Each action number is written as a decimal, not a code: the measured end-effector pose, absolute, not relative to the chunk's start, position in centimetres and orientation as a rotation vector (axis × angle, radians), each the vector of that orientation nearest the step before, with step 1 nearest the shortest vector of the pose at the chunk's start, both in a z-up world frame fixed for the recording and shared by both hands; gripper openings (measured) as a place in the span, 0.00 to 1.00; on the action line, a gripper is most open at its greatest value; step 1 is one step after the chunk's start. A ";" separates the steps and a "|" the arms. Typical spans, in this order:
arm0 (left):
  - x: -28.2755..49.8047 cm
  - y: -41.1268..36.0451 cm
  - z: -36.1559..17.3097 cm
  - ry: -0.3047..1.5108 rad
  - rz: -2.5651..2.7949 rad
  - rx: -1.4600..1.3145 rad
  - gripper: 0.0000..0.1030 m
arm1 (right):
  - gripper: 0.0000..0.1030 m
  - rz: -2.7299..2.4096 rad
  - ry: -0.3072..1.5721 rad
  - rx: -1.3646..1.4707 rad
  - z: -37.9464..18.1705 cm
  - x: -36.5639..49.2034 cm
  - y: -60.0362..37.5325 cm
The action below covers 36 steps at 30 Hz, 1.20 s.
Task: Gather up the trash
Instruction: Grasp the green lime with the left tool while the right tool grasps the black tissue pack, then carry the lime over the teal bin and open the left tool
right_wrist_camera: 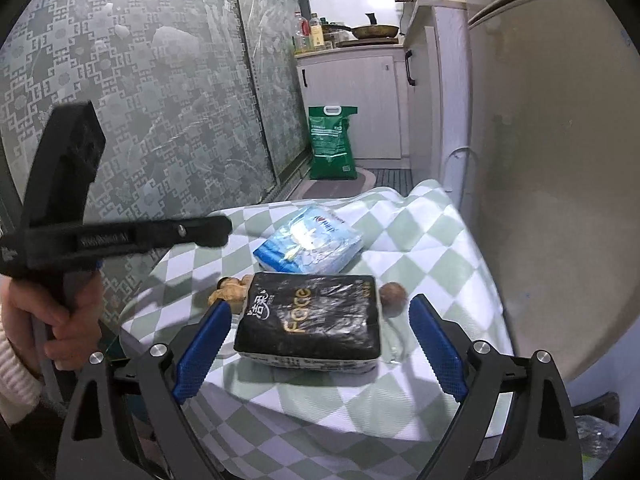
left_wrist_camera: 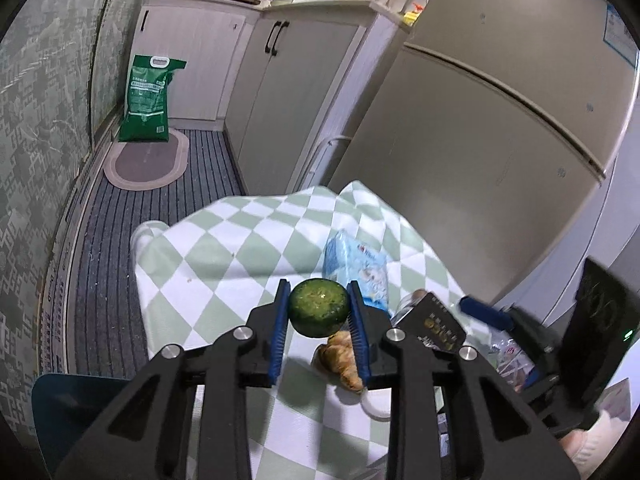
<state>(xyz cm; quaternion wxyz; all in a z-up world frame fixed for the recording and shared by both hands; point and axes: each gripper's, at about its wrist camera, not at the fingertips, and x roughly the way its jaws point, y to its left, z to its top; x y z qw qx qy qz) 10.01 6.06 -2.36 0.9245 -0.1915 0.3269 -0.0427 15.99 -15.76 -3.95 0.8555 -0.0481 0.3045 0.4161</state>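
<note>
My left gripper (left_wrist_camera: pixel 319 303) is shut on a round green fruit (left_wrist_camera: pixel 318 307) and holds it above the green-and-white checked table (left_wrist_camera: pixel 224 248). Under it lies a piece of ginger (left_wrist_camera: pixel 340 362), which also shows in the right wrist view (right_wrist_camera: pixel 230 290). My right gripper (right_wrist_camera: pixel 320 312) is open, its fingers on either side of a black tissue pack (right_wrist_camera: pixel 310 320) on the checked table (right_wrist_camera: pixel 432 248), not touching it. A blue-and-white tissue pack (right_wrist_camera: pixel 310 245) lies behind it. A small brown round thing (right_wrist_camera: pixel 393 297) sits at the black pack's right. The left gripper body (right_wrist_camera: pixel 120 236) crosses the right wrist view.
A fridge (left_wrist_camera: pixel 500 120) stands right beside the table. White cabinets (left_wrist_camera: pixel 288 92) and a green rice bag (left_wrist_camera: pixel 149 98) on an oval mat (left_wrist_camera: pixel 146 162) lie beyond. A patterned glass wall (right_wrist_camera: pixel 140 100) runs along the left. A clear bottle (left_wrist_camera: pixel 504 348) lies at the table's right.
</note>
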 end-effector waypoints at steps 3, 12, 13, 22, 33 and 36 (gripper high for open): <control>9.8 6.4 -1.8 0.658 -0.083 -0.403 0.29 | 0.89 0.882 0.631 -0.099 -4.4 15.9 -15.5; 8.9 7.3 -0.8 0.628 -0.082 -0.416 0.29 | 0.89 0.848 0.590 -0.105 -5.1 15.8 -14.4; 8.8 7.4 -0.9 0.629 -0.078 -0.418 0.29 | 0.89 0.836 0.584 -0.115 -5.3 15.7 -14.2; 8.0 7.8 0.1 0.597 -0.082 -0.431 0.29 | 0.70 0.813 0.606 -0.104 -5.6 16.5 -14.3; 6.8 9.8 0.2 0.604 0.047 -0.441 0.29 | 0.70 0.860 0.558 -0.067 -2.5 15.9 -13.7; 6.1 11.1 0.2 0.601 0.093 -0.454 0.29 | 0.70 0.882 0.544 -0.051 -1.4 15.5 -13.2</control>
